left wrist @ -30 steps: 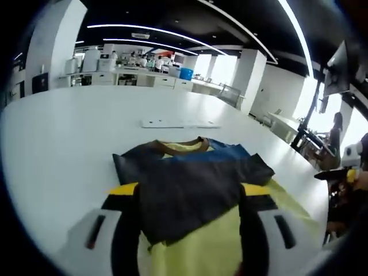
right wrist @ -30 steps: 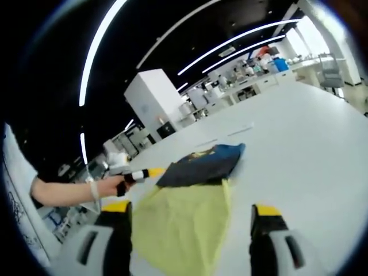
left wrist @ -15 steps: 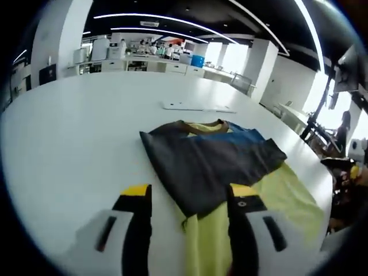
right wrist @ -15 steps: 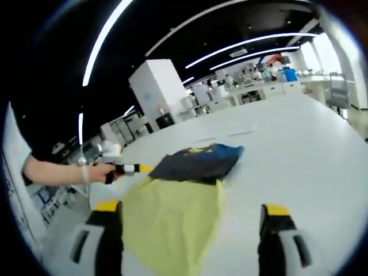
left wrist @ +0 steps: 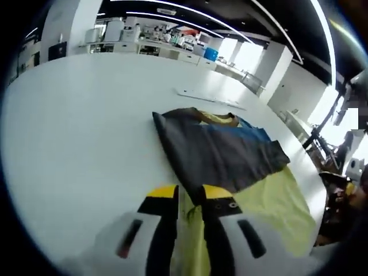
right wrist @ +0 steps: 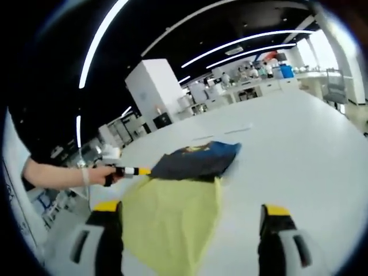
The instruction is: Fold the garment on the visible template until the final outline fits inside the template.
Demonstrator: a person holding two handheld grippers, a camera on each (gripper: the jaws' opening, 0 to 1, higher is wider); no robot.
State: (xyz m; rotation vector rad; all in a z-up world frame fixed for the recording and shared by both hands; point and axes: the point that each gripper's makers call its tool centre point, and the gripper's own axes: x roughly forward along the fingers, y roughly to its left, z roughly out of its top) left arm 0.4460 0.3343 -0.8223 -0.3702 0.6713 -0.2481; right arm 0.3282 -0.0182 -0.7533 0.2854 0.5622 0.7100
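On the broad white table, the partly folded garment, a yellow knit shirt with a dark grey and blue upper part and a brown collar, is seen lying flat toward two o'clock in the left gripper view. The left gripper, black with yellow tips, is pressed in at six o'clock, its jaws drawn almost together with a pinch of the yellow hem caught between them; the hold is judged to be taken low on the edge so that the lower half can be carried up over the dark part.

In the right gripper view the same garment is spread from the centre down to seven o'clock, and the person's hand on the left tool is seen at nine o'clock beside the cloth. The right gripper is held with its jaws spread wide, one tip over the yellow fabric and the other over bare table, nothing gripped; it is judged to be poised for the opposite corner.

A flat white strip lies past the collar at twelve o'clock. No template outline can be made out, and no container is on the table.
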